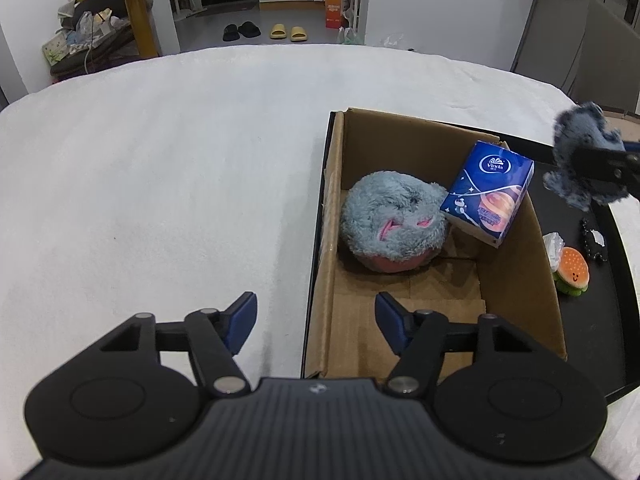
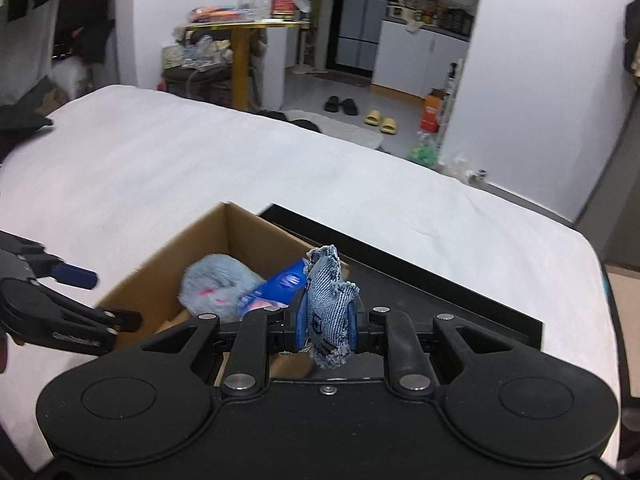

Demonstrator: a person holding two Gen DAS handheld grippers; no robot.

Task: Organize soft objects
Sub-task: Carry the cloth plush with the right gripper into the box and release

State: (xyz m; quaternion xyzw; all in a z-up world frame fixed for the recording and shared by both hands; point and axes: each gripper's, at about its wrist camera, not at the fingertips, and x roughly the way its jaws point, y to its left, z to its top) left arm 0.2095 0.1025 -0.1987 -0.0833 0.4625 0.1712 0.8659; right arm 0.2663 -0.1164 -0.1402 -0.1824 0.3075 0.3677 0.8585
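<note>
A cardboard box (image 1: 332, 216) stands on a black tray (image 1: 620, 264) on the white bed. Inside it lie a fluffy grey-blue plush (image 1: 392, 220) and a blue tissue pack (image 1: 488, 192) leaning on the right wall. My left gripper (image 1: 316, 320) is open and empty above the box's near left corner. My right gripper (image 2: 326, 322) is shut on a frayed denim toy (image 2: 328, 304), held above the tray just right of the box (image 2: 248, 232); it also shows in the left wrist view (image 1: 580, 160). The plush (image 2: 216, 284) and tissue pack (image 2: 284, 280) show below it.
A burger-shaped toy (image 1: 574, 274), a crumpled clear wrapper (image 1: 556, 246) and a small black object (image 1: 594, 242) lie on the tray right of the box. White bedding (image 1: 160, 184) spreads left. Slippers and a cluttered yellow table (image 2: 244, 28) stand beyond the bed.
</note>
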